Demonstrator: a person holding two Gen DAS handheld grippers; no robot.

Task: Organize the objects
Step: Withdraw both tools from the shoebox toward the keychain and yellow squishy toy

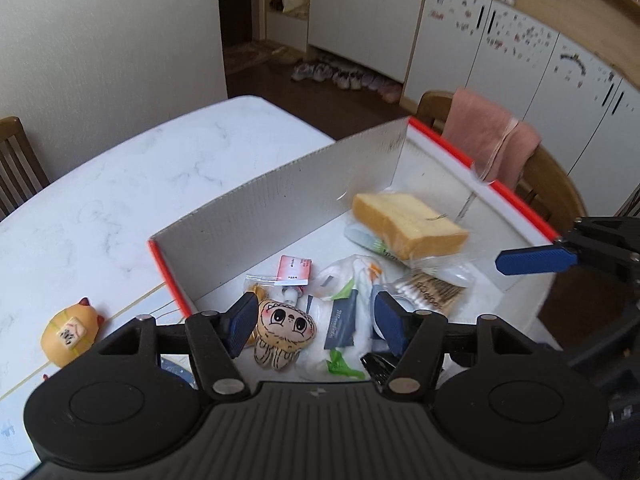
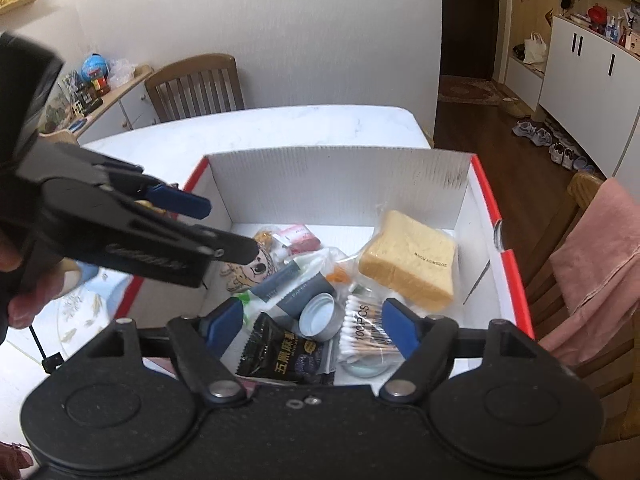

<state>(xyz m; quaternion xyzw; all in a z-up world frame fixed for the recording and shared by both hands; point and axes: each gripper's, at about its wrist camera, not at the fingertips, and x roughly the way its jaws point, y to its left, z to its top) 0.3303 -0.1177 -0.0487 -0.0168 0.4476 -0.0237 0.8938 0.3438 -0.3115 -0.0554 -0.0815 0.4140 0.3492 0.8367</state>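
Note:
A white cardboard box with red rims [image 1: 280,196] [image 2: 340,184] stands on the table and holds several small items. Among them are wrapped bread [image 1: 408,224] [image 2: 412,260], a pack of cotton swabs [image 1: 428,294] [image 2: 362,330], a plush doll [image 1: 282,332] [image 2: 250,266], a black snack packet [image 2: 280,354], a round metal tin [image 2: 318,316] and a pink sachet [image 1: 295,270]. My left gripper [image 1: 316,322] [image 2: 224,228] hovers open over the doll, gripping nothing. My right gripper [image 2: 312,324] is open above the tin and swabs, also gripping nothing; one of its blue fingers [image 1: 536,260] shows at the box's right rim.
An orange cat figure [image 1: 70,330] lies on the marble table [image 1: 140,168] left of the box. Wooden chairs [image 2: 196,84] ring the table; one bears a pink towel [image 1: 492,136] [image 2: 600,256]. A person's hand [image 2: 24,300] holds the left tool.

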